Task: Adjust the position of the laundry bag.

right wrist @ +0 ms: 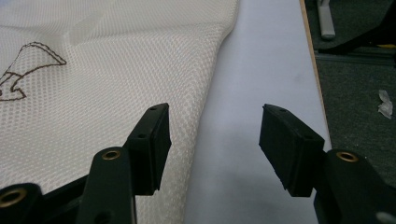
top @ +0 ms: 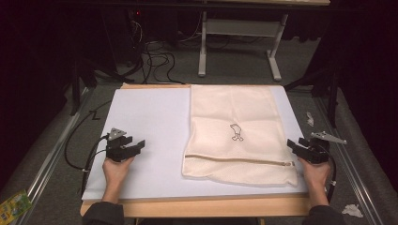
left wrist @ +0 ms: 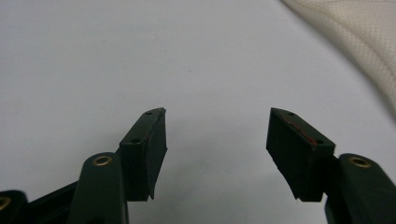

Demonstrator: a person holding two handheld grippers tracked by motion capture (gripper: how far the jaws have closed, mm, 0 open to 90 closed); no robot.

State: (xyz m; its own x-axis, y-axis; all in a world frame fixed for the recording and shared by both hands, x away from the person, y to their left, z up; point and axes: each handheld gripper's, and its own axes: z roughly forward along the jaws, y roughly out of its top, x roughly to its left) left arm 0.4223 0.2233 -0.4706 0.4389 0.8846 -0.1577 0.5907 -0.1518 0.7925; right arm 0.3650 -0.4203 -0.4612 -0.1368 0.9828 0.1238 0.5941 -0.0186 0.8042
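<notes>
Dark room, high view: a pale lavender tabletop (top: pixel 141 122) carries a cream mesh zippered laundry bag (top: pixel 237 136), its long axis running toward the far edge. The right gripper (top: pixel 294 144) is nearest, at the bag's right edge.

Left gripper view: left gripper (left wrist: pixel 217 135) released, bag well aside.

Right gripper view: jaws released, straddling the mesh edge.

bare white mat (top: pixel 145 126) left of the mesh bag (top: pixel 234 108), open path for left tongs (top: pixel 136 146)
</notes>
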